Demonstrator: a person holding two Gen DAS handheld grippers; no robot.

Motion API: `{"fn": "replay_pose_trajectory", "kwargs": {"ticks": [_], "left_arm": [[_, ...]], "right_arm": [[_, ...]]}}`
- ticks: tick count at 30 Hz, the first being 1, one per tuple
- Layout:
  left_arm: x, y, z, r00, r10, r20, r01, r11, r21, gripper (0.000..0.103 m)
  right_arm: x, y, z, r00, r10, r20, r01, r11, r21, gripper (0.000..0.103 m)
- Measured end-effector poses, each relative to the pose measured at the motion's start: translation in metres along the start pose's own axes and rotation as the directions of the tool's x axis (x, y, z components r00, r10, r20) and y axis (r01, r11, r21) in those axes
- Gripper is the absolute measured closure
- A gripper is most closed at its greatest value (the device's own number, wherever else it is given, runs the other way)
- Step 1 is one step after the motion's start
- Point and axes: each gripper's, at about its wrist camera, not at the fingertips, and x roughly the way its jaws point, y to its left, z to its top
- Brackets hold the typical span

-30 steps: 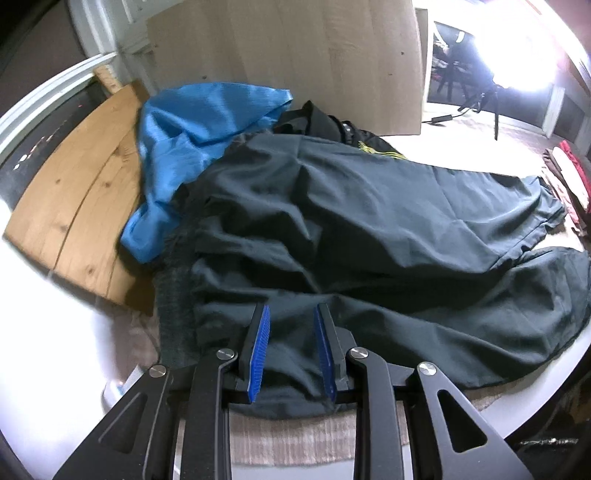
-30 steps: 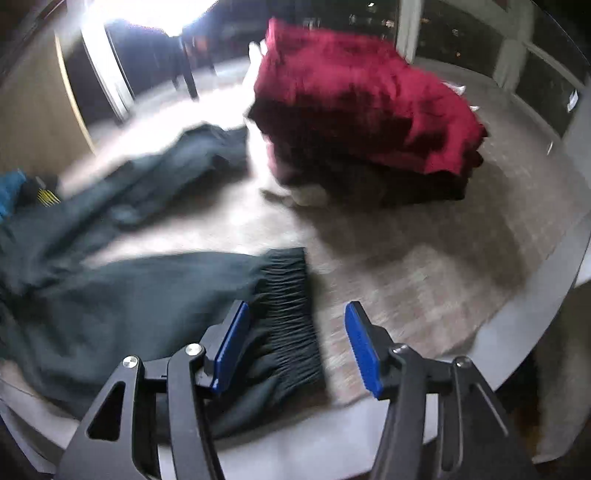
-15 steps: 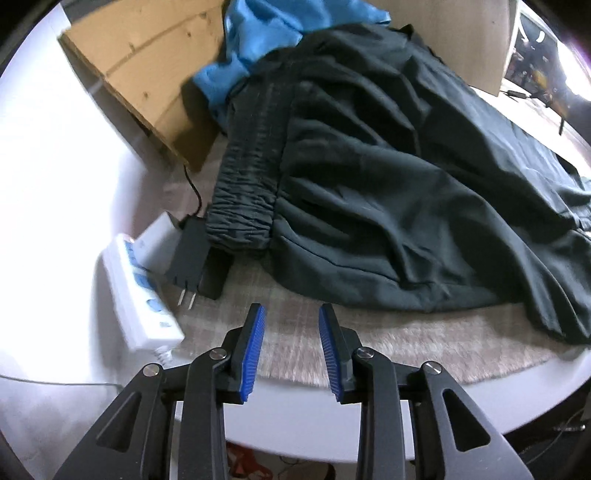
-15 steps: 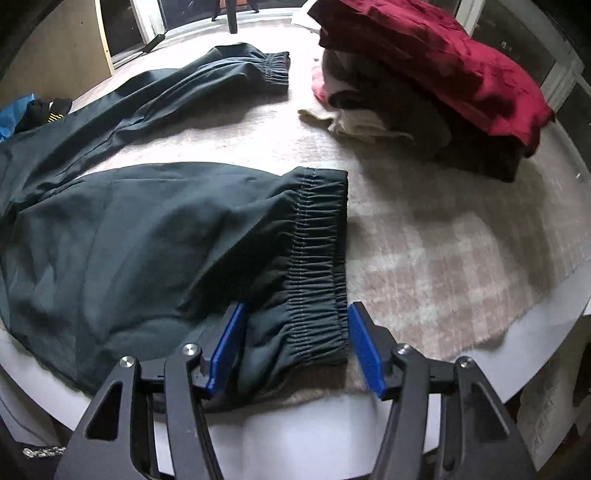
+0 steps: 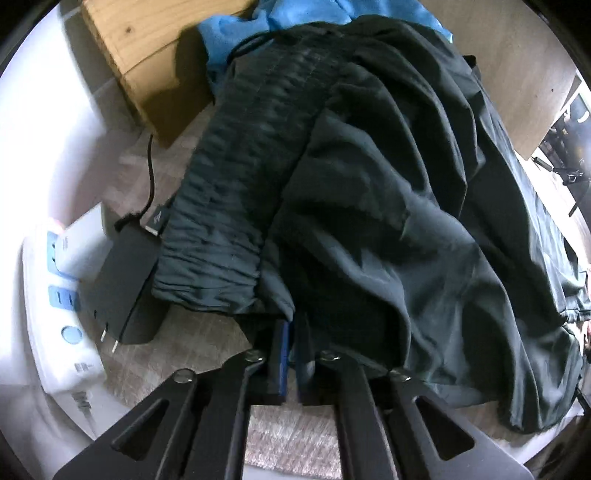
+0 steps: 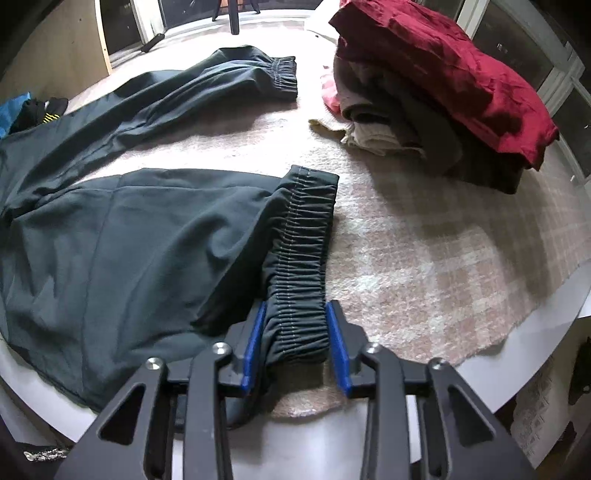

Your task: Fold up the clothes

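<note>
Dark green track trousers (image 5: 388,206) lie spread on a checked cloth over a white table. Their ribbed waistband (image 5: 236,177) is at the left in the left wrist view. My left gripper (image 5: 293,332) is shut on the trousers' edge just below the waistband. In the right wrist view the near leg (image 6: 129,240) ends in an elastic cuff (image 6: 303,251). My right gripper (image 6: 295,332) has its blue pads on either side of that cuff, narrowed onto it. The far leg (image 6: 184,92) lies behind with its cuff (image 6: 282,75).
A pile of folded clothes topped by a dark red garment (image 6: 443,74) stands at the right. A blue garment (image 5: 288,18) and a wooden board (image 5: 147,66) are behind the waistband. A black adapter (image 5: 125,288) and white power strip (image 5: 62,317) lie at the left table edge.
My left gripper moved forward onto the trousers' edge and shut on it. My right gripper moved forward around the near cuff and narrowed onto it.
</note>
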Motion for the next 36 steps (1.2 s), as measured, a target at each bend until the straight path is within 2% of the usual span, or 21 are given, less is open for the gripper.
{"fn": "replay_pose_trajectory", "kwargs": {"ticks": [5,7,10,13,17,19,21,23,26,27,30,33,36], "left_arm": [[-0.055,0.016,-0.006,0.997,-0.021,0.078,0.023,1.0,-0.015,0.102],[-0.083,0.024,-0.011,0.994,0.006,0.109,-0.007,1.0,0.004,0.102],[-0.1,0.034,-0.02,0.993,0.038,0.113,-0.04,0.999,0.014,0.102],[-0.089,0.044,-0.029,0.995,0.06,0.081,-0.061,0.998,0.005,0.102],[-0.057,0.044,-0.045,0.995,0.098,0.01,-0.098,0.995,-0.002,0.101],[-0.045,0.042,-0.05,0.99,0.13,-0.046,-0.13,0.991,0.006,0.093],[-0.055,0.04,-0.05,0.985,0.161,-0.055,-0.161,0.987,0.011,0.086],[-0.083,0.034,-0.044,0.985,0.175,-0.012,-0.174,0.984,0.03,0.086],[-0.124,0.025,-0.034,0.98,0.192,0.051,-0.195,0.979,0.057,0.086],[-0.137,0.021,-0.029,0.979,0.191,0.076,-0.197,0.978,0.07,0.084],[-0.159,-0.001,0.011,0.977,0.135,0.165,-0.159,0.977,0.141,0.061],[-0.159,-0.033,0.07,0.972,0.055,0.226,-0.109,0.967,0.231,0.061],[-0.131,-0.059,0.139,0.975,-0.032,0.221,-0.027,0.965,0.262,0.061]], "right_arm": [[-0.014,-0.019,0.008,0.999,0.018,0.039,-0.02,0.998,0.054,0.077],[-0.033,-0.029,0.013,0.996,0.023,0.082,-0.03,0.996,0.087,0.077],[-0.061,-0.027,0.01,0.992,0.036,0.124,-0.051,0.992,0.115,0.077],[-0.051,-0.017,0.001,0.997,0.021,0.078,-0.028,0.995,0.1,0.077],[-0.021,-0.008,-0.019,0.999,0.005,-0.05,-0.001,0.998,0.069,0.077],[-0.016,-0.008,-0.021,0.995,0.007,-0.101,-0.001,0.999,0.053,0.075],[-0.024,-0.013,-0.017,0.993,-0.003,-0.119,0.011,0.998,0.067,0.068],[-0.045,-0.021,-0.009,0.996,-0.004,-0.094,0.013,0.996,0.093,0.068],[-0.087,-0.027,0.008,0.999,0.035,0.024,-0.037,0.994,0.101,0.067],[-0.097,-0.027,0.015,0.996,0.064,0.06,-0.07,0.992,0.106,0.067],[-0.116,-0.018,0.044,0.974,0.17,0.149,-0.188,0.976,0.114,0.067],[-0.118,0.01,0.085,0.959,0.202,0.199,-0.22,0.973,0.073,0.067],[-0.113,0.039,0.119,0.952,0.217,0.218,-0.231,0.972,0.043,0.067]]}}
